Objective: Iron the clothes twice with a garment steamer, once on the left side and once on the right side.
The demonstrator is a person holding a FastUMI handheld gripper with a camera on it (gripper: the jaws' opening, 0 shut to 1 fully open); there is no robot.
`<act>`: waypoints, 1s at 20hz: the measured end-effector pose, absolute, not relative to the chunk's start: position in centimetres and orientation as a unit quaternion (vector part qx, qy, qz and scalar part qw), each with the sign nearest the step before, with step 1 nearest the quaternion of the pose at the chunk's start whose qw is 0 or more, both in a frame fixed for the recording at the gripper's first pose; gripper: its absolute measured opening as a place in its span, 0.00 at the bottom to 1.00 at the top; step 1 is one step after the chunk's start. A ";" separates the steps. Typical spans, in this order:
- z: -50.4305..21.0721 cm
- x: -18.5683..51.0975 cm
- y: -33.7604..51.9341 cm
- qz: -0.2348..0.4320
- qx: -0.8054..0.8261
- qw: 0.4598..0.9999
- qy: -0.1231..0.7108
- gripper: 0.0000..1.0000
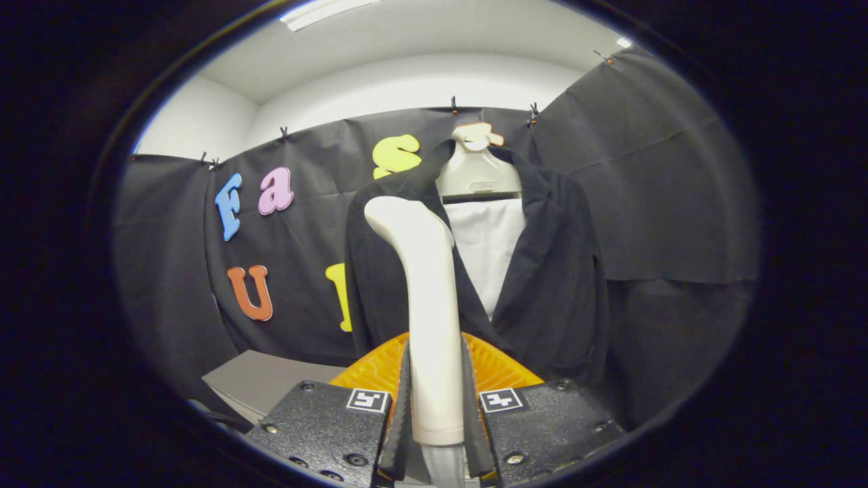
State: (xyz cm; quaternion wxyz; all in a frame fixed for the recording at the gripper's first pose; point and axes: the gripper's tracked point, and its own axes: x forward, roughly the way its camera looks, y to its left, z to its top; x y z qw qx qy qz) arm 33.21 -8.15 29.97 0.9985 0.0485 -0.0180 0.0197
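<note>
Gripper view: gripper [435, 407] clamps upright steamer [424, 298] before the jacket [556, 271].

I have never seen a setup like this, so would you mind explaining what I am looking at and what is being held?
This is a handheld tool with two fingers, carried by a person, and the camera rides on it, looking forward along those fingers. They are closed on the pale handle of a garment steamer, which stands upright between them, its head leaning left at the top. Just beyond hangs a dark jacket on a pale hanger, open at the front over a white panel. Black cloth forms the booth's wall behind. A grey surface lies low, to the left of the fingers.
</note>
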 end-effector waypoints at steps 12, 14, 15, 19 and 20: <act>24.8 34.2 -10.0 -0.008 0.003 1.000 0.011 0.36; 23.6 34.0 -9.9 -0.014 0.005 1.000 0.022 0.36; 23.1 33.9 -9.9 -0.016 0.003 0.999 0.028 0.36; 20.9 33.3 -10.1 -0.028 -0.007 0.998 0.048 0.36; 20.3 33.2 -10.1 -0.029 -0.007 0.998 0.052 0.36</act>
